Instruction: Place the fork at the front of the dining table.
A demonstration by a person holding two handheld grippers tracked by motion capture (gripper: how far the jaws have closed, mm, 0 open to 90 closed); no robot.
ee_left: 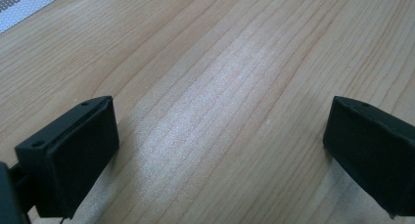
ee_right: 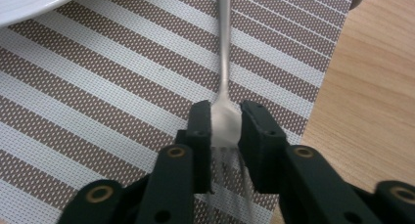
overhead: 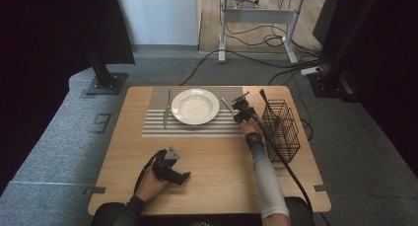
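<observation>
The right gripper point(ee_right: 226, 121) has its black jaws narrowed around the head of a metal fork point(ee_right: 225, 62), the pads flanking the part just above the tines, while the handle runs away across the striped placemat point(ee_right: 98, 101); whether the pads press the metal or merely stand at its sides cannot be told. In the high view the right gripper point(overhead: 241, 109) sits over the mat's right edge, between the white plate point(overhead: 195, 106) and a black wire basket point(overhead: 281, 129). A knife point(overhead: 167, 109) lies on the mat left of the plate. Near the front edge of the wooden table point(overhead: 222, 167), the left gripper point(overhead: 170, 169) rests low, its jaws spread wide over bare wood point(ee_left: 210, 111) with nothing between them.
</observation>
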